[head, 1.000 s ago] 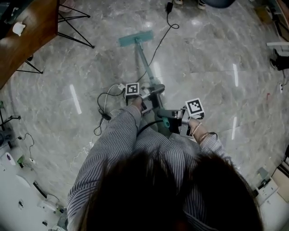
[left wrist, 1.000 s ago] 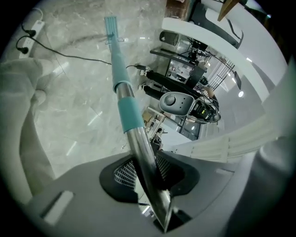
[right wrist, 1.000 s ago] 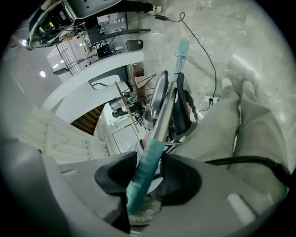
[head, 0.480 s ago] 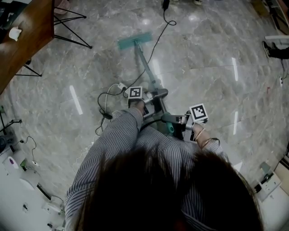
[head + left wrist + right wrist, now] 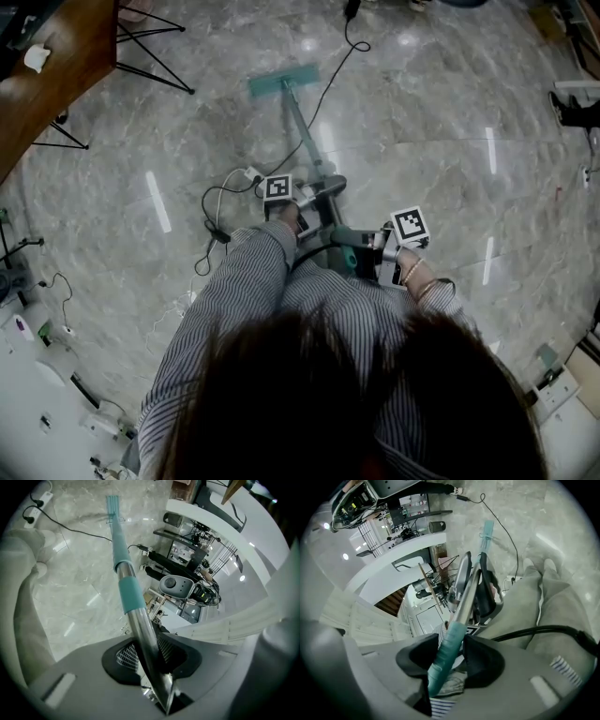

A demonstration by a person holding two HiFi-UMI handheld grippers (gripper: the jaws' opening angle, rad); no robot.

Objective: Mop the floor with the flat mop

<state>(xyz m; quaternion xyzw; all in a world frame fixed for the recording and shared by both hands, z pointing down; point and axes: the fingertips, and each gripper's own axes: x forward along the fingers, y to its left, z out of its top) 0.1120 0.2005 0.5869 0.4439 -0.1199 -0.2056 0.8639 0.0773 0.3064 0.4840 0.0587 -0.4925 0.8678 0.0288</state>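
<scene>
**Bench** (image 5: 58, 89): brown wood, at ten o'clock from the person. A small white object (image 5: 37, 58) lies on it near the edge. Black wire legs (image 5: 150, 58) stand just beside it at eleven o'clock.

**Power strip** (image 5: 247, 175): white, on the floor close ahead of the person at eleven o'clock. One black cable (image 5: 216, 220) loops from it toward nine o'clock. A second cable (image 5: 330, 86) runs off toward twelve o'clock, passing just right of the mop head.

**Flat mop** (image 5: 300, 127): its teal mop head (image 5: 282, 81) lies flat on the floor at twelve o'clock, well ahead of the person. The pole (image 5: 123, 581) slants back from the head to both grippers. It is metal, with a teal sleeve partway along.

**Left gripper** (image 5: 146, 654): the forward one of the pair, carried by a striped sleeve (image 5: 246, 295). Its jaws are clamped on the bare metal part of the pole, one ribbed pad on each side. The jaws have just been opening a little, with the pole between them.

**Right gripper** (image 5: 449, 657): at four o'clock from the left gripper and nearer the body. Its jaws are closed on the teal grip (image 5: 452, 639) at the pole's upper end, with dark pads against both sides.

**Floor** (image 5: 450, 103): glossy grey marble, with reflected light streaks at three o'clock.
</scene>
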